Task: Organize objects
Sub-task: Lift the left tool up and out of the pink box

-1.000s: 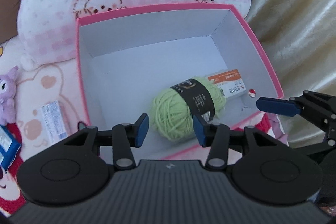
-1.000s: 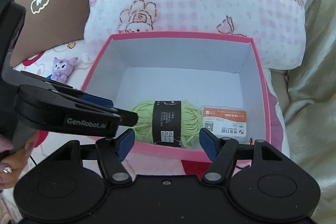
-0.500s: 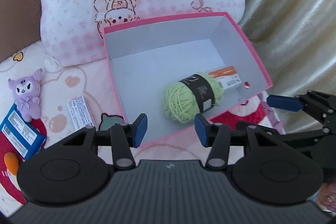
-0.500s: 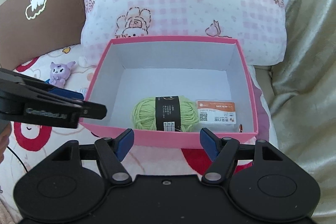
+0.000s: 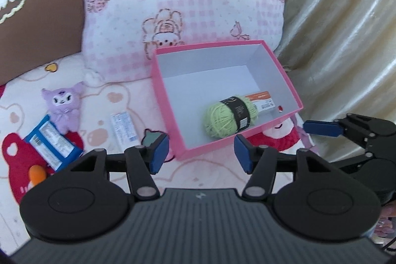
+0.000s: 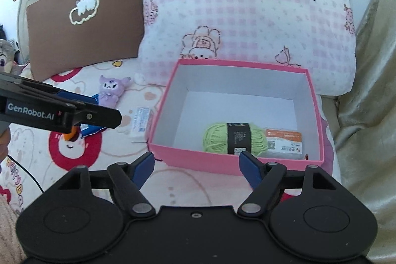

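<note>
- Pink box (image 5: 284, 71): an open, white-lined carton on the patterned bedspread (image 6: 118, 147); it is the landmark for every place below.
- Green yarn ball (image 5: 229, 115): lies inside the box against its near wall, wrapped by a black paper band.
- Orange-and-white packet (image 6: 283, 140): lies flat on the box floor, touching the yarn on the side toward the curtain.
- Left gripper (image 5: 201, 153): hovers before the box's near left corner; its blue pads are parting, nothing between them, a moderate gap.
- Right gripper (image 6: 198, 166): hovers before the box's near wall; its jaws are spreading, fairly wide, and grip nothing.
- Purple plush toy (image 5: 63, 109): lies outside the box, well to its left, on the bedspread.
- Blue packet (image 5: 53, 140): just in front of the plush, farther from the box than the white packet.
- White packet (image 5: 123, 130): lies between the plush and the box's left wall, near the box.
- Orange object (image 5: 37, 173): small, left of the box, beyond the blue packet; its kind cannot be told.
- Pink checked pillow (image 6: 247, 16): stands directly behind the box, touching its far wall.
- Brown cushion (image 6: 84, 24): behind and left of the box, beside the pillow.
- Beige curtain (image 5: 346, 41): hangs at the box's right side.
</note>
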A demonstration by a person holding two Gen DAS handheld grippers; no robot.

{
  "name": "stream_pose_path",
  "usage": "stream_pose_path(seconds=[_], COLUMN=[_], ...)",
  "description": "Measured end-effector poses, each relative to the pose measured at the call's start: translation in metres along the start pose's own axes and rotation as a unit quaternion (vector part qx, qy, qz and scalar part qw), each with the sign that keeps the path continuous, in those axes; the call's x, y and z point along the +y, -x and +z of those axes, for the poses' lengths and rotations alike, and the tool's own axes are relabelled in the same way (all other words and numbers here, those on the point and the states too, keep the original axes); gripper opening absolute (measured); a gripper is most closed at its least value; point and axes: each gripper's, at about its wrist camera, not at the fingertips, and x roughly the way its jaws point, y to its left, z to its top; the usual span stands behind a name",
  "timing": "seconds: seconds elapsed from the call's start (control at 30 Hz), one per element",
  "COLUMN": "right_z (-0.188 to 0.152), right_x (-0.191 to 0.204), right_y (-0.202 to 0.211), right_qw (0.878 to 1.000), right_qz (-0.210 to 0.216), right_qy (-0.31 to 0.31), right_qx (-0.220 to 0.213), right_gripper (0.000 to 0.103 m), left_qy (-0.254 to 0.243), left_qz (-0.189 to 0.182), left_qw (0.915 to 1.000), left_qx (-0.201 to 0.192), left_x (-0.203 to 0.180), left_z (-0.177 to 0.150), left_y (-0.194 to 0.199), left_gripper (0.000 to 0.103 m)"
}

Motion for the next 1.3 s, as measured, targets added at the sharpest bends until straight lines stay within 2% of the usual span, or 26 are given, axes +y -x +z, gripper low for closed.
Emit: stream_pose_path(seconds=[0.17, 0.37, 0.73, 0.93, 1.3], right_z=[-0.003, -0.006, -0.012, -0.013, -0.011], right_x=[0.016, 0.044, 0.08, 0.099, 0.133], right_y=[0.012, 0.025, 0.019, 0.022, 0.016], right_qw=[1.0, 0.999, 0.996, 0.994, 0.988], right_qz=[0.002, 0.014, 0.039, 0.05, 0.084], right_qy=[0.01, 0.043, 0.074, 0.095, 0.122], right_qx=[-0.003, -0.003, 0.021, 0.024, 0.038], right_gripper=[0.082, 0.086, 0.087, 0.087, 0.087], left_qy=[-0.016, -0.004, -0.006, -0.002, -0.028], left_qz=[-0.003, 0.001, 0.015, 0.004, -0.004], left_qw=[0.9999, 0.9999, 0.9997, 0.9997, 0.999], left_qx=[0.005, 0.011, 0.018, 0.024, 0.034], left_x=[0.007, 0.024, 0.049, 0.06, 0.08], left_z=[-0.01, -0.02, -0.043, -0.053, -0.071], left_y=[0.009, 0.016, 0.039, 0.047, 0.055], left_gripper=[0.064, 0.065, 0.07, 0.072, 0.078])
